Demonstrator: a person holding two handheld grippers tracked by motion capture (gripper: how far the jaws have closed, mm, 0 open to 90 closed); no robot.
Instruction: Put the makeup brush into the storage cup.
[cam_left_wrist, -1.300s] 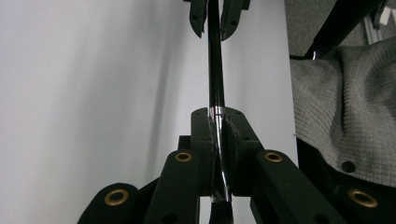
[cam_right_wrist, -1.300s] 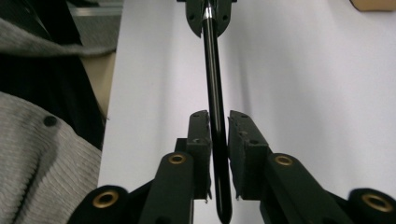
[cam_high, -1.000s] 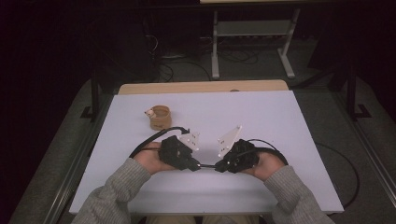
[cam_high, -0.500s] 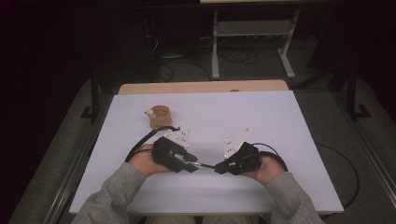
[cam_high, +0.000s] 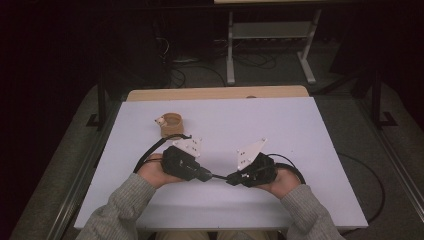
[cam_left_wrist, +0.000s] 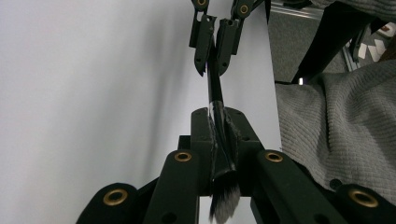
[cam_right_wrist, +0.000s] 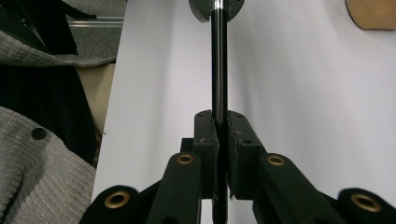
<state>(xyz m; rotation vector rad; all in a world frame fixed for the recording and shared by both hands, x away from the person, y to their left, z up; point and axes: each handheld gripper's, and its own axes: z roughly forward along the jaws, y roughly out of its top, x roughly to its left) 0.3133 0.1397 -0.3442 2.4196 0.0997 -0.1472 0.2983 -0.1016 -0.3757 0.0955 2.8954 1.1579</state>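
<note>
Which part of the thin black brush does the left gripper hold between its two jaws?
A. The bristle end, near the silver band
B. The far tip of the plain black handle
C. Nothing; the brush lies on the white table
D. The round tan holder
A: in the left gripper view, the left gripper is shut on the thin black brush at its bristle end, and the dark bristles stick out below the jaws.

A white counter occupies the centre of the high view. A tan roll of tape stands on it, left of centre, upper half. A wooden strip borders the far edge. Beyond, at the top of the frame, a metal stand and cables rest on the floor.
</note>
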